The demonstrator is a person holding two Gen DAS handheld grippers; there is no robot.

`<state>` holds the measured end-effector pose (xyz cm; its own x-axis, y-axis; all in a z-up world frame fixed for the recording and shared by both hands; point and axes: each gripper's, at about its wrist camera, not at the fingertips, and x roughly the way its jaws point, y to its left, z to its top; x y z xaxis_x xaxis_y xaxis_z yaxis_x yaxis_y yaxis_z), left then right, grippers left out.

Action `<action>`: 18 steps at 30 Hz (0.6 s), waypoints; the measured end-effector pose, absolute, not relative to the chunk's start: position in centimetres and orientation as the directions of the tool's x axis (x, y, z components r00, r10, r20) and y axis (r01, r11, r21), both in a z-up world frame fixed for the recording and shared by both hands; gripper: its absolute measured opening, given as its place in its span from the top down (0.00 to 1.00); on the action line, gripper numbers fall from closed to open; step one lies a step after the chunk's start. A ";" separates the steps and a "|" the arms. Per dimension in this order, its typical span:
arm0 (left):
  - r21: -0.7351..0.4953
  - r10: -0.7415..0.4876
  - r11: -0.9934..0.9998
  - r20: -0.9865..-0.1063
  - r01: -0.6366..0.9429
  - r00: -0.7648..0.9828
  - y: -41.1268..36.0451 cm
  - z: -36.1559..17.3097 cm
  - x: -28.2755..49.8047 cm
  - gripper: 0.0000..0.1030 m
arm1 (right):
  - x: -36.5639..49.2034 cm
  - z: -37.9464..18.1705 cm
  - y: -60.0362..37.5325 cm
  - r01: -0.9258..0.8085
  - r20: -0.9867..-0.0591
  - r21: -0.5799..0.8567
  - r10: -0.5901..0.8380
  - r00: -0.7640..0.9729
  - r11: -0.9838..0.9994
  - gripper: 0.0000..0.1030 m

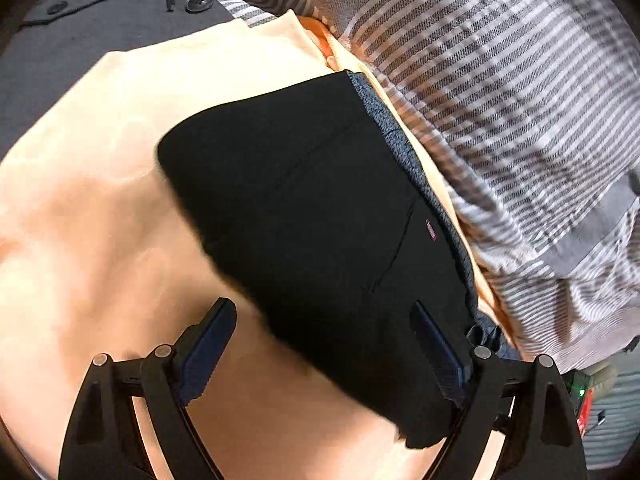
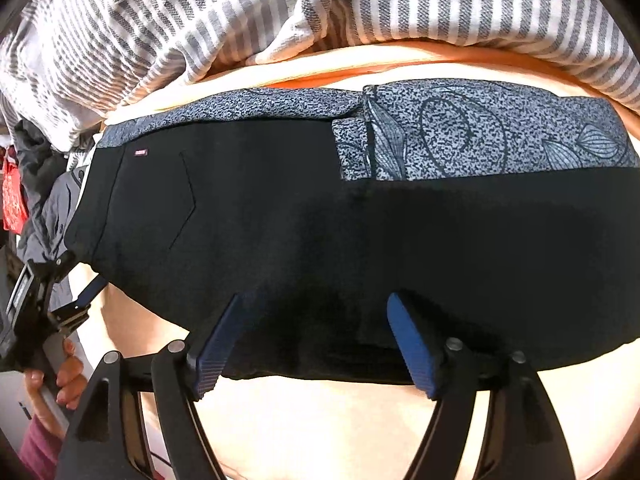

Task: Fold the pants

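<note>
Pale peach sheet (image 2: 320,428) covers the work surface, with a brighter orange layer (image 2: 400,60) showing at its far edge. A rumpled grey-and-white striped blanket (image 2: 160,28) is heaped along the far side. In the left wrist view a dark grey garment with buttons (image 1: 100,8) lies at far left, and the striped blanket fills the right. Clutter with something red (image 2: 14,200) sits at the left edge of the right wrist view.

Black pants (image 2: 300,240) lie flat on the sheet, folded into a long band running left to right, with a small pink tag (image 2: 141,153) and pocket stitching near the left end. Under them, along the far edge, a blue-grey patterned fabric (image 2: 480,128) with leaf-like line drawings sticks out, wider toward the right.

Right gripper (image 2: 314,344) points steeply down over the near edge of the pants, fingers apart, blue pads (image 2: 412,344) over the black cloth but not pinching it; nothing between them but the flat fabric.

Left gripper (image 1: 324,348) also spread wide, over the waist end of the pants; one blue pad over the sheet, the other over the black cloth, no pinch seen. In the right wrist view it shows at the left edge, held by a hand (image 2: 60,380) with a maroon sleeve (image 2: 36,452). Left wrist view is motion-blurred.
</note>
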<state>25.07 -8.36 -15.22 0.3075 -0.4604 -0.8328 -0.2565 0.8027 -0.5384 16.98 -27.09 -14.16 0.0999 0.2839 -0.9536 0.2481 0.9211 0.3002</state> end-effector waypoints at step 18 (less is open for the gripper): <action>-0.362 -0.276 0.900 -0.905 -0.244 0.324 -10.7 -15.3 27.0 0.62 | 18.2 -13.5 -26.4 0.222 -0.957 0.291 0.281 0.076 0.931 0.25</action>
